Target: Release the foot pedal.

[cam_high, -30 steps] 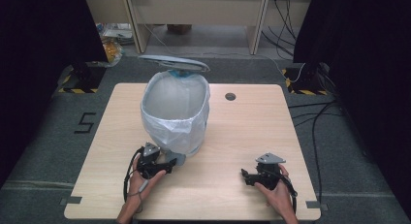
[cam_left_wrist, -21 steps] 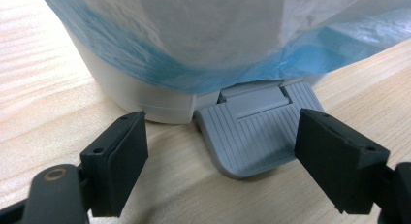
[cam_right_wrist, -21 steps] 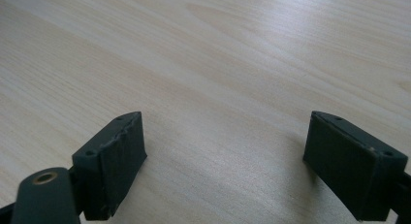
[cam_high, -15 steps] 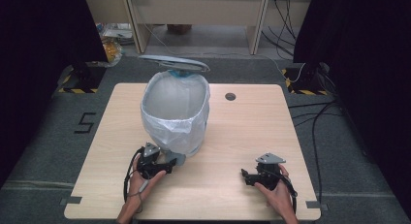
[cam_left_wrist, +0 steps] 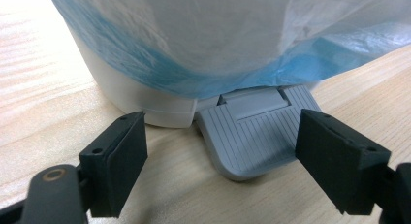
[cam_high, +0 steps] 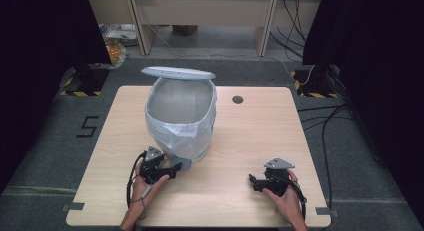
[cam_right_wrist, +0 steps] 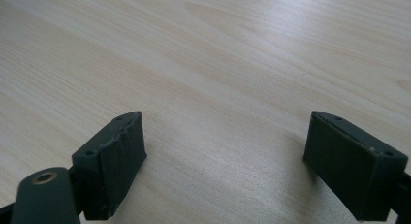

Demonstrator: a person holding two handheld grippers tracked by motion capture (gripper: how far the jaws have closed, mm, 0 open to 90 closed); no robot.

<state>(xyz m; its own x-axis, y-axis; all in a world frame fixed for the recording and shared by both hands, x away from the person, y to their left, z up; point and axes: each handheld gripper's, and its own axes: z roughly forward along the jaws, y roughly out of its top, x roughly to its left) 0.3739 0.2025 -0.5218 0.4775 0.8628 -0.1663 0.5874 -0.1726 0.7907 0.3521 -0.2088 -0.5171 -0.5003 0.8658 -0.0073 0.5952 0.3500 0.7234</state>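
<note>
Nearest you, your right gripper rests low on the wooden table, its jaws spread wide over bare wood and holding nothing. Your left gripper sits at the foot of the bin, jaws also spread, with the grey ribbed pedal lying between them (flanking it, not pinching it). Compared with the views from half a second and a second back, nothing has shifted: both hands, the bin and its lid sit where they were. That suggests a pause with the pedal pressed, not progress.

Further out, the bin stands near the table's middle, slightly to your left, lined with a pale bag folded over its rim. Its lid is raised, so the mouth is open and ready.
</note>
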